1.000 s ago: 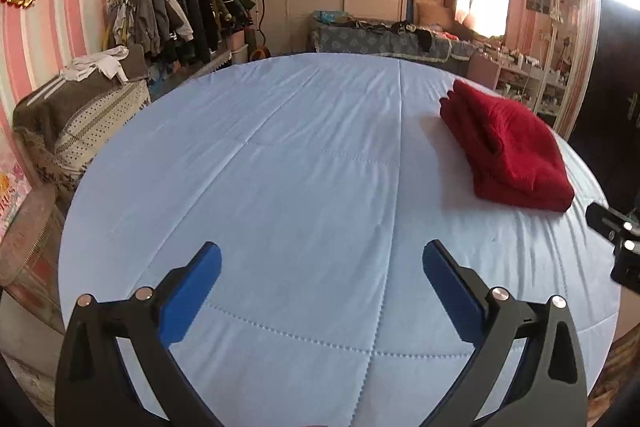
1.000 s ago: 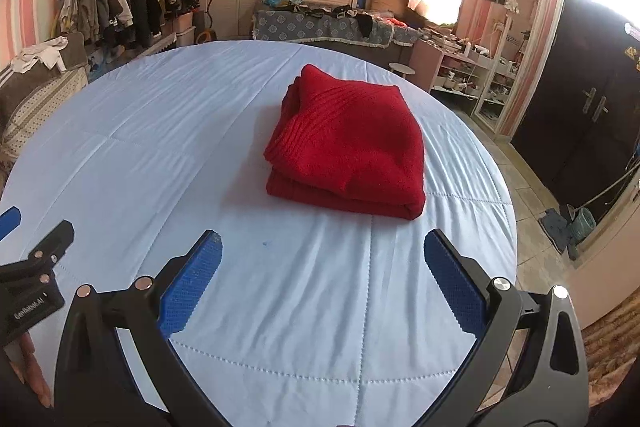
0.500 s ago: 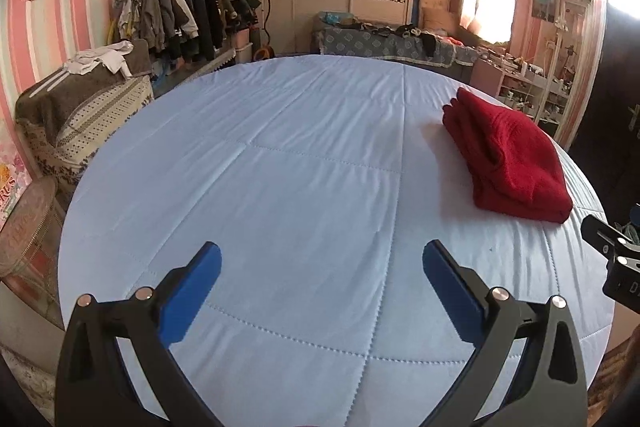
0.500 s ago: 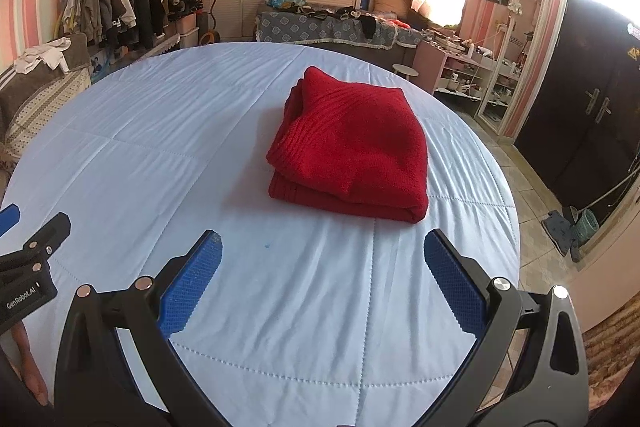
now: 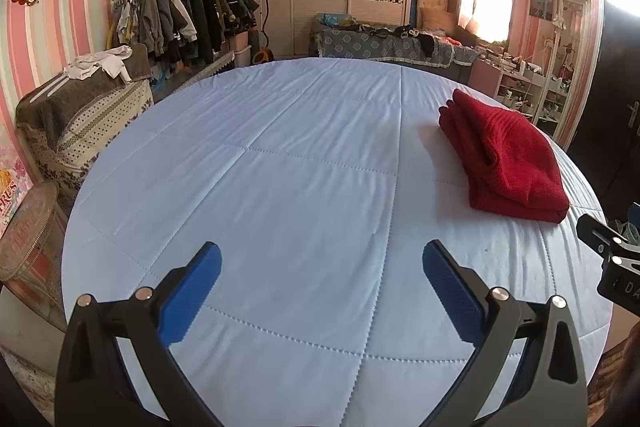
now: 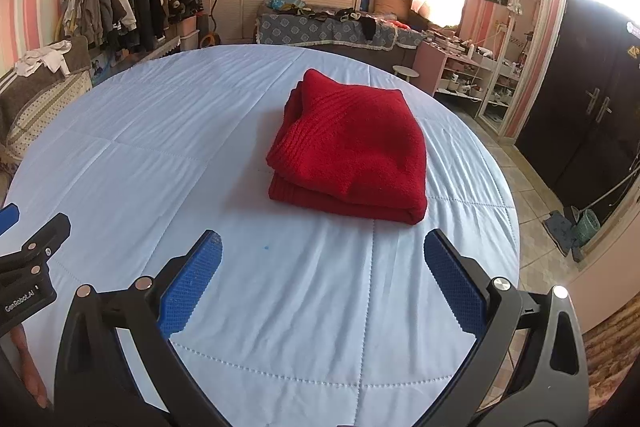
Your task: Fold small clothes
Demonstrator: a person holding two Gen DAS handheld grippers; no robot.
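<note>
Clothes rack (image 5: pixel 180 15) with dark jackets at far left wall. Left gripper (image 5: pixel 320 263): jaws spread wide, nothing held, poised over bare near-left area of pale blue quilt (image 5: pixel 280 167). Red knitted sweater (image 6: pixel 352 147): folded into compact stack, lying flat on quilt right of centre, well apart from left gripper. Right gripper (image 6: pixel 322 253): jaws spread wide, empty, just near side of sweater, not touching. Dark door (image 6: pixel 592 107) at far right.

Counted items were: one folded red sweater (image 6: pixel 352 147), one quilted bedspread (image 6: pixel 200 155), two grippers, left (image 5: pixel 320 267) and right (image 6: pixel 320 255).
</note>
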